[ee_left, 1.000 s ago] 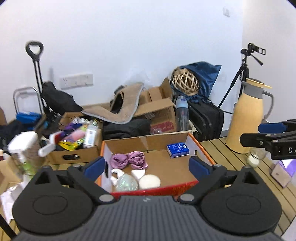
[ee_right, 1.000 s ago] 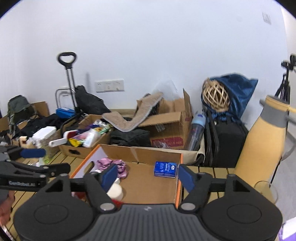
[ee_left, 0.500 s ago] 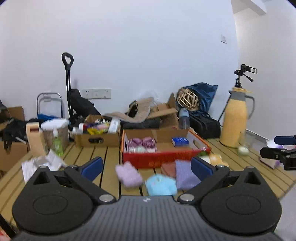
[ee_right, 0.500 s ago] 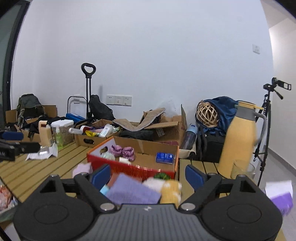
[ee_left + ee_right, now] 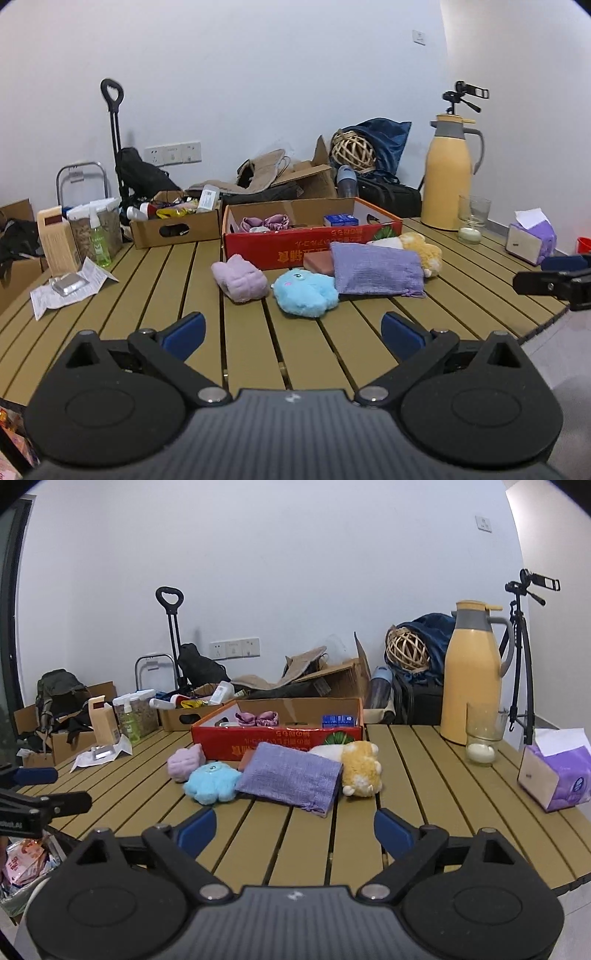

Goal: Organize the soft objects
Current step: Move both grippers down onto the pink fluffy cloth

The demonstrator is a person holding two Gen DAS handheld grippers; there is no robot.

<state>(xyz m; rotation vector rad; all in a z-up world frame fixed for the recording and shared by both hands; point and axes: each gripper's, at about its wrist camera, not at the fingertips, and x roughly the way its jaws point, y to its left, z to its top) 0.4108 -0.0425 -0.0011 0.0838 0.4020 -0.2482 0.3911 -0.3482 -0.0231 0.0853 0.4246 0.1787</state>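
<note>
1. The left gripper had its blue-padded jaws spread wide, with nothing between them; only bare table slats lay below.
2. The right gripper had its jaws opening, likewise with nothing between them.
3. Both grippers sat over the near edge of the table, a top of flat tan slats with dark gaps.
4. Ahead of them lay the soft things in a loose cluster: a fuzzy blue plush toy, rounded and lobed, just beside a pale purple fleecy bundle.
5. A flat, woven purple cloth pouch lay partly over a brown rectangular block and touched a shaggy yellow plush toy.
6. Behind the cluster stood a shallow red cardboard box, holding crumpled purple satin fabric and a small blue carton.
7. To the right stood a smooth yellow jug, a clear glass and a purple tissue box.
</note>
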